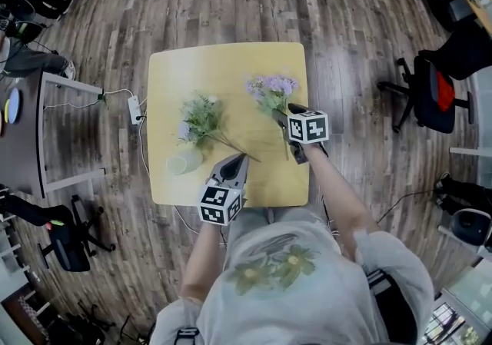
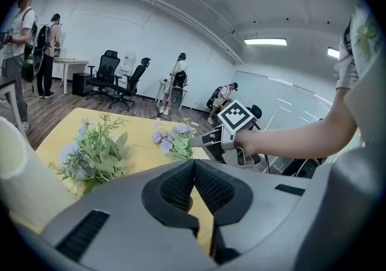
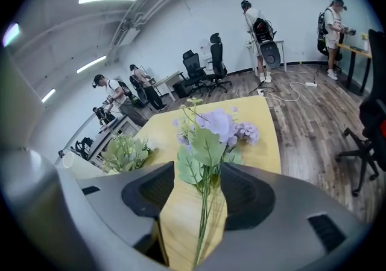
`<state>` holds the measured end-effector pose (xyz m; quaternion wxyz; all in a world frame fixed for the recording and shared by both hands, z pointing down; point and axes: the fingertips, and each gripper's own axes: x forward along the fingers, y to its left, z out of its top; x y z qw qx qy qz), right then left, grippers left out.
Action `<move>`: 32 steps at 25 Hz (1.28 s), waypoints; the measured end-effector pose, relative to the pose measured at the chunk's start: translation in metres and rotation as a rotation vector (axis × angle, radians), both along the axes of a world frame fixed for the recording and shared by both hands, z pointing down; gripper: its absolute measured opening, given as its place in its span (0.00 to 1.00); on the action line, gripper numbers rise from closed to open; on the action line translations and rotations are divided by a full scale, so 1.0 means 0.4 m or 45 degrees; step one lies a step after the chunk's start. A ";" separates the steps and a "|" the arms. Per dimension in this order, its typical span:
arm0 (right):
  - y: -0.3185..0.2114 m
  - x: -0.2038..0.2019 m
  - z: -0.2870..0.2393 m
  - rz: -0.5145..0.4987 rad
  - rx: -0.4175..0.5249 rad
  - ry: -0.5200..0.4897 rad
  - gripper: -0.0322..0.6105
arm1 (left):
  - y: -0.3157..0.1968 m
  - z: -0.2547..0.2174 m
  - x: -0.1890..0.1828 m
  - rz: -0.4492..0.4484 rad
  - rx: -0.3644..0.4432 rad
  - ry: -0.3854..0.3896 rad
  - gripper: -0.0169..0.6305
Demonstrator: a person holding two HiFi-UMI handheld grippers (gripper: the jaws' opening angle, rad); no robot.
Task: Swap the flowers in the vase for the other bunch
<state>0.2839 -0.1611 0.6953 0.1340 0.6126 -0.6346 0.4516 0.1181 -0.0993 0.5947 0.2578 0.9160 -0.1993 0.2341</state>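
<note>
A purple-flowered bunch (image 1: 270, 91) (image 3: 211, 134) lies at the table's right side. Its stems run between the jaws of my right gripper (image 1: 283, 122) (image 3: 197, 185), which stand apart around them and do not press them. A green and pale bunch (image 1: 198, 117) (image 2: 96, 149) lies left of centre, stems pointing at the front edge. The white vase (image 1: 184, 160) (image 2: 12, 161) sits just in front of that bunch, empty. My left gripper (image 1: 240, 159) (image 2: 194, 167) hovers near the front edge with its pads touching and nothing between them.
The yellow table (image 1: 231, 63) stands on a wooden floor. A power strip (image 1: 135, 109) and cables lie to its left. Beyond that stands a desk (image 1: 46, 132), with office chairs at the lower left (image 1: 69, 240) and right (image 1: 438, 94). People stand in the background.
</note>
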 end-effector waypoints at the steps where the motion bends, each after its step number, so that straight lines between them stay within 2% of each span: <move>1: -0.009 -0.004 0.012 -0.001 -0.009 -0.002 0.40 | -0.003 0.006 -0.004 -0.001 -0.005 -0.002 0.05; 4: -0.032 -0.013 0.047 -0.007 -0.042 0.002 0.40 | -0.013 0.022 -0.016 -0.008 -0.016 -0.008 0.05; 17: -0.076 0.014 0.158 0.030 -0.219 0.176 0.40 | -0.039 0.051 -0.040 -0.042 -0.040 -0.024 0.05; 22: -0.083 0.003 0.171 -0.058 -0.276 0.310 0.39 | -0.038 0.058 -0.058 -0.050 -0.047 -0.027 0.05; 26: -0.084 -0.007 0.169 -0.180 -0.321 0.417 0.25 | -0.036 0.060 -0.060 -0.050 -0.049 -0.031 0.05; 28: -0.079 -0.015 0.177 -0.190 -0.340 0.401 0.21 | -0.035 0.057 -0.060 -0.049 -0.047 -0.029 0.05; 32: -0.088 -0.007 0.167 -0.171 -0.301 0.395 0.17 | -0.031 0.045 -0.063 -0.048 -0.041 -0.024 0.05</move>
